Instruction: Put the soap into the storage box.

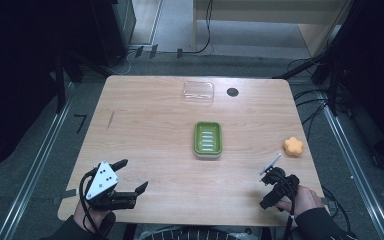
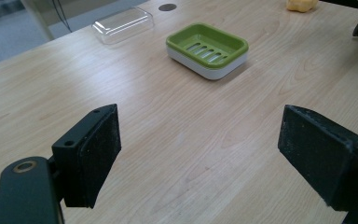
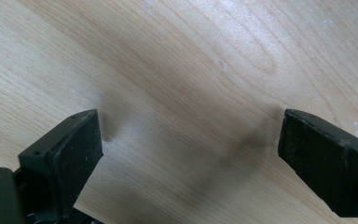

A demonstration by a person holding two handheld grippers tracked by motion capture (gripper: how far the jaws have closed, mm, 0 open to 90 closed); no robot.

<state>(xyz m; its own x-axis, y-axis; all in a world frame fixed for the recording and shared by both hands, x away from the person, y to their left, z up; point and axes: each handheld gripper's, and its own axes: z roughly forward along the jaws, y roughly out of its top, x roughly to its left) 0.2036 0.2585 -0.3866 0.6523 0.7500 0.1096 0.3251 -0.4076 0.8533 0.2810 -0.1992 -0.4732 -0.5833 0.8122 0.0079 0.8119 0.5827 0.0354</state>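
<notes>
Both grippers are parked low at the near edge of the worktop (image 1: 145, 105), one at each corner. The left gripper (image 1: 130, 176) has its jaws spread wide with nothing between them, just bare wood showing in the gap. Same story for the right gripper (image 1: 270, 187): in its own view the jaws stand well apart over plain wood grain (a soft shadow sits between them), holding nothing.

The green soap dish (image 2: 207, 48) is well ahead of the left jaws and a bit toward their right, sitting flat with its slotted tray up. Beyond it, farther from the jaws, lies a clear plastic lid (image 2: 122, 23). The orange sponge-like piece (image 1: 293, 146) sits just ahead of the right jaws, near but not touching, close to the worktop's right edge.
</notes>
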